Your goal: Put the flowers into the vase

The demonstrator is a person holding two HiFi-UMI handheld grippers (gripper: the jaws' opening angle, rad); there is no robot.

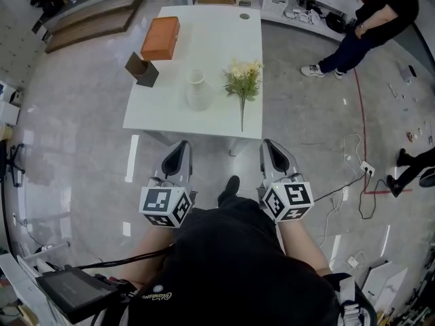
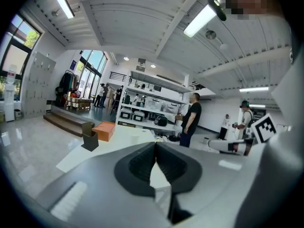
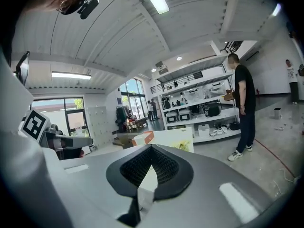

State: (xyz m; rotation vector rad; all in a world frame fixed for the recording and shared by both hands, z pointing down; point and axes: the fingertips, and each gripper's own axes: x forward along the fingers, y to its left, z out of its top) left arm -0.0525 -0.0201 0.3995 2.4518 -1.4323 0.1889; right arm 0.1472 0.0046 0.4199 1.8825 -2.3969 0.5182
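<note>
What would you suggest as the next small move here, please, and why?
Probably step up to the table and bring the right gripper toward the flowers, opening it: it and the left gripper are shut, empty and short of the table, while the flowers lie flat beside the vase.

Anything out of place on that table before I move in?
Nothing looks spilled or damaged. The white vase stands upright on the table, and the flowers lie flat beside it, not touching it. The only odd thing is the dark box, turned askew at the table's left edge, near the orange box.
</note>
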